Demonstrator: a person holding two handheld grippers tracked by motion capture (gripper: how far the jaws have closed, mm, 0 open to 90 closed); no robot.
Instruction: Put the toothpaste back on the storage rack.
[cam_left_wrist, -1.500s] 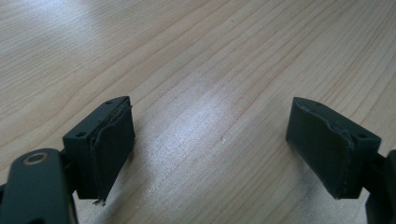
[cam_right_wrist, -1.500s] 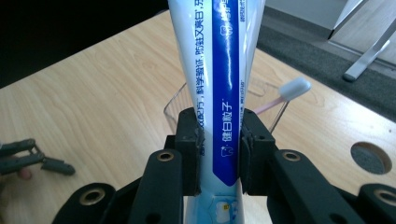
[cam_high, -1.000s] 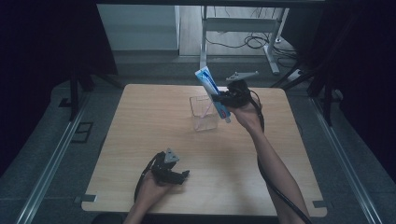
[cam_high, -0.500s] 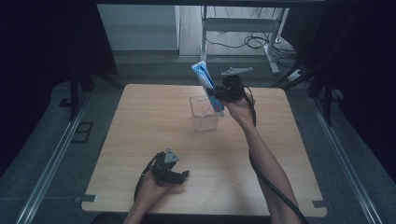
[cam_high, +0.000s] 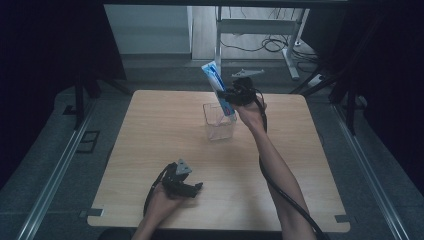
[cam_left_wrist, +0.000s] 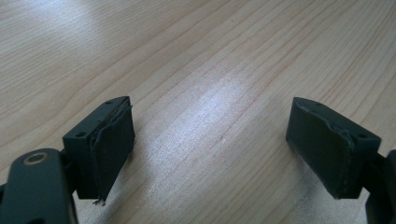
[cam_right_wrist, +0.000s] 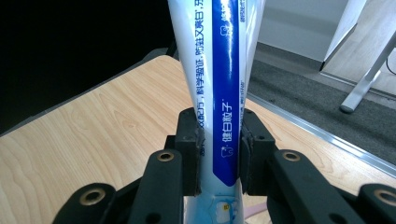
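Note:
A blue and white toothpaste tube (cam_high: 217, 86) stands tilted, its lower end inside a clear plastic box (cam_high: 218, 122) at the middle back of the wooden table (cam_high: 150, 130). My right gripper (cam_high: 231, 98) is shut on the tube just above the box rim. In the right gripper view the tube (cam_right_wrist: 219, 84) rises between the two black jaws of that gripper (cam_right_wrist: 219, 151), pressed from both sides. My left gripper (cam_high: 190, 189) rests low near the table's front edge, open. In the left gripper view the jaws of that gripper (cam_left_wrist: 210, 144) stand wide apart over bare wood.
A white desk frame (cam_high: 260, 30) and cables lie on the floor beyond the table's far edge. Dark curtains close in both sides. A black cable (cam_high: 280, 190) trails from the right gripper along the forearm.
The right gripper has carried the tube leftward and down, bringing its lower end into the clear box. The left gripper has stayed where it was.

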